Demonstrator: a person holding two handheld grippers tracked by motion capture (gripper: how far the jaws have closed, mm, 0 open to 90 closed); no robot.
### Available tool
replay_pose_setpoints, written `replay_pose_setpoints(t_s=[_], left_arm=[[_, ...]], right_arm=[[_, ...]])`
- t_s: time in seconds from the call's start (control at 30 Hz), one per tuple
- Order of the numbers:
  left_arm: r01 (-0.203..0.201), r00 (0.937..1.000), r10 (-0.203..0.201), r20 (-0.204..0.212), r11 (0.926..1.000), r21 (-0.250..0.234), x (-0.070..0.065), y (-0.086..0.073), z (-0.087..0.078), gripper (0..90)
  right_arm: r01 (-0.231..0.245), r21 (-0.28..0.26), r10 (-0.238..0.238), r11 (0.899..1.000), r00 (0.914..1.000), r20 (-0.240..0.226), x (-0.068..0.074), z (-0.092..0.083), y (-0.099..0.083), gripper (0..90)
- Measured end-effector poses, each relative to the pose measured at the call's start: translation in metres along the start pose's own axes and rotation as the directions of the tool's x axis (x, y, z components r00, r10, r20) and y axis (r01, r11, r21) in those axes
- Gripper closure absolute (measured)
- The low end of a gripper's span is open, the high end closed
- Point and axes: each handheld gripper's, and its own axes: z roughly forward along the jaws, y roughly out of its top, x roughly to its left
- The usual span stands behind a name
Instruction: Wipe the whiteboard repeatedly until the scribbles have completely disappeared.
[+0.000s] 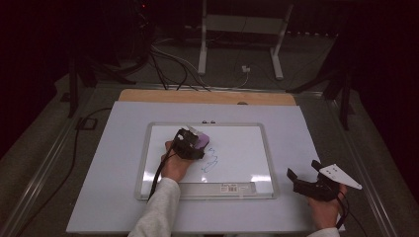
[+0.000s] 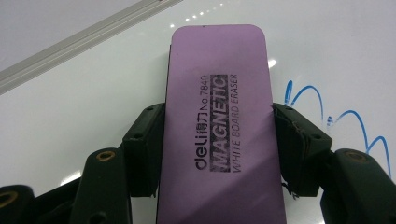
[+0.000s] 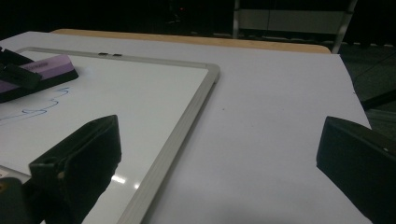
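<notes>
Dark floor with cables and a white metal stand [image 1: 242, 34] lies beyond the desk [image 1: 99, 187], whose top is covered by a pale sheet with a strip of wood showing at the far edge. On the sheet lies a whiteboard [image 1: 262, 136] in a silver frame, with a blue scribble [image 1: 211, 159] near its middle.

The left gripper [image 1: 190, 143] is over the board's upper middle, its jaws closed on the long sides of a purple eraser [image 2: 219, 135]. In the left gripper view the eraser runs lengthwise between the two black jaws and reaches out past them, its printed face reading "MAGNETIC WHITE BOARD ERASER". It lies flat on the white surface, just left of the blue scribble, whose loops show beside the jaw on the right of that view.

The right gripper [image 1: 302, 174] is held over the sheet off the board's right edge, near the desk's front. Its jaws stand wide apart with nothing between them, and it is well apart from the eraser.
</notes>
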Motion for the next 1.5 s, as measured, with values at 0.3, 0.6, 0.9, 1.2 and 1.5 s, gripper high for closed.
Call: replay_pose_setpoints(t_s=[0.3, 0.6, 0.9, 1.2, 1.5], left_arm=[[-0.1, 0.9911, 0.1, 0.088, 0.995, -0.009, -0.022, -0.002, -0.004, 41.6], [-0.15, 0.9808, 0.152, 0.122, 0.9884, -0.021, -0.027, -0.001, -0.003, 41.6], [-0.071, 0.9975, 0.071, 0.003, 0.9972, 0.023, -0.007, 0.009, 0.003, 41.6], [-0.239, 0.967, 0.238, 0.09, 0.9709, 0.0, -0.043, 0.007, -0.003, 41.6], [-0.138, 0.9898, 0.14, -0.027, 0.9885, 0.062, -0.006, 0.015, 0.004, 41.6]], right_arm=[[0.001, 0.001, -0.001, 1.0, 1.0, -0.001, 0.001, 0.001, 0.0, 0.3], [0.003, 0.003, -0.003, 1.0, 1.0, -0.002, 0.001, 0.001, 0.0, 0.3], [-0.002, 0.0, 0.002, 1.0, 1.0, 0.001, -0.001, 0.0, 0.0, 0.3], [0.004, 0.002, -0.004, 1.0, 1.0, -0.004, 0.001, 0.001, 0.0, 0.3], [-0.003, 0.0, 0.003, 1.0, 1.0, 0.001, -0.001, -0.001, 0.0, 0.3]])
